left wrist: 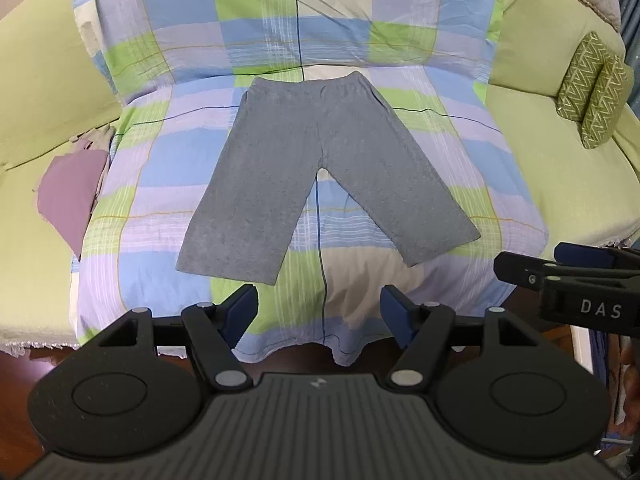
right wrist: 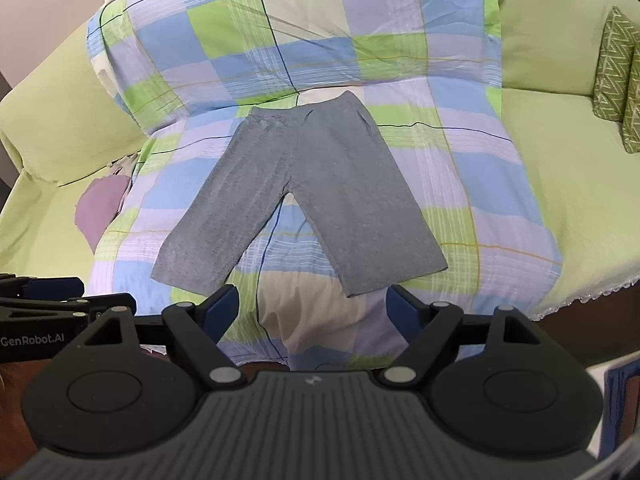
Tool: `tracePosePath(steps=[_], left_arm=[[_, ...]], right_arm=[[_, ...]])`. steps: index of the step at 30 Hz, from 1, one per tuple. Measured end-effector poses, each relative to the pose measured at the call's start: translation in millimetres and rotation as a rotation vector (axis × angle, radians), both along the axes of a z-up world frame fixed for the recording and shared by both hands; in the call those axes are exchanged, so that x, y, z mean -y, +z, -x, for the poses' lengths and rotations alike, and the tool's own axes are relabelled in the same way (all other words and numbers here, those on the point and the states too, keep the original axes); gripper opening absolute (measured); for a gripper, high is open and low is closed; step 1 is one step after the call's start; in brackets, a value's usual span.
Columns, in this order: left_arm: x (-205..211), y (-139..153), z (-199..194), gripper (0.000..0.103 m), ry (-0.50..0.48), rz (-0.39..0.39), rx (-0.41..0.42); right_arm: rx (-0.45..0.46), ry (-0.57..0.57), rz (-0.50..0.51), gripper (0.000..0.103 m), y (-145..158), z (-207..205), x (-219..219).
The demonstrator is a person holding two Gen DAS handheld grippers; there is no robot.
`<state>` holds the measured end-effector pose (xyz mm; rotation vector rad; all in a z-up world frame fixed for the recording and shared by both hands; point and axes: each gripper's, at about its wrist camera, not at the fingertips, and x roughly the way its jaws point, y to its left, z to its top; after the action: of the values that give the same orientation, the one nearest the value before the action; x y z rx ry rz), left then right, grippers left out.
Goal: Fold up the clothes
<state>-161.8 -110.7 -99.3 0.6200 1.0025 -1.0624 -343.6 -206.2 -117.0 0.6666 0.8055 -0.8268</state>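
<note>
Grey trousers [left wrist: 320, 160] lying flat on the checked sheet [left wrist: 168, 184] draped over the green sofa [left wrist: 560, 176], waistband toward the sofa back, both legs splayed toward the front edge, hems just short of where the sheet drops over that edge

Left tongs [left wrist: 319, 312] hanging above the front edge, spread wide, nothing between the pads; left hem just beyond the left pad in the left wrist view

Right tongs [right wrist: 314, 312] likewise spread and empty, hovering over the front edge near the right hem; also showing at the right border of the left wrist view

Trousers looking already smoothed, no fold made yet, so judging the step as the first fold

Doing it well, as a judgement:
- pinching one leg at hem and waistband corner, through both layers
- lifting only enough to clear the sheet, avoiding dragging the checked sheet along
- laying that leg over the other, matching hems and outer seams
- keeping the crotch seam flat to avoid a bunch

Lilac garment [left wrist: 72, 192] lying on the sofa seat beside the sheet's left edge, well apart from the trousers; patterned cushions [left wrist: 592, 92] at the right end of the sofa; neither in the way
</note>
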Motion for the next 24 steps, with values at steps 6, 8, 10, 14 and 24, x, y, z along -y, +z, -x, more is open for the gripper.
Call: tracePosePath(steps=[6,8,10,14,24], left_arm=[[4,-4,-9,0.069,-0.013,-0.002,-0.009],[6,-6,-13,0.069,-0.013,-0.007,-0.014],[10,-10,-19,0.071,-0.009,-0.017,-0.024],[22,-20,-25,0.073,-0.003,-0.038,-0.034],[85,-76,-24,0.073,0.112,-0.114,-0.087]], right_arm=[[-0.007,-0.019,0.005,0.079,-1,-7,1],[-0.010,-0.020,0.004,0.079,-1,-9,4],[-0.013,-0.021,0.003,0.079,-2,-12,8],[-0.009,-0.041,0.009,0.079,-1,-13,22],[-0.017,0.009,-0.042,0.079,-31,-9,126]])
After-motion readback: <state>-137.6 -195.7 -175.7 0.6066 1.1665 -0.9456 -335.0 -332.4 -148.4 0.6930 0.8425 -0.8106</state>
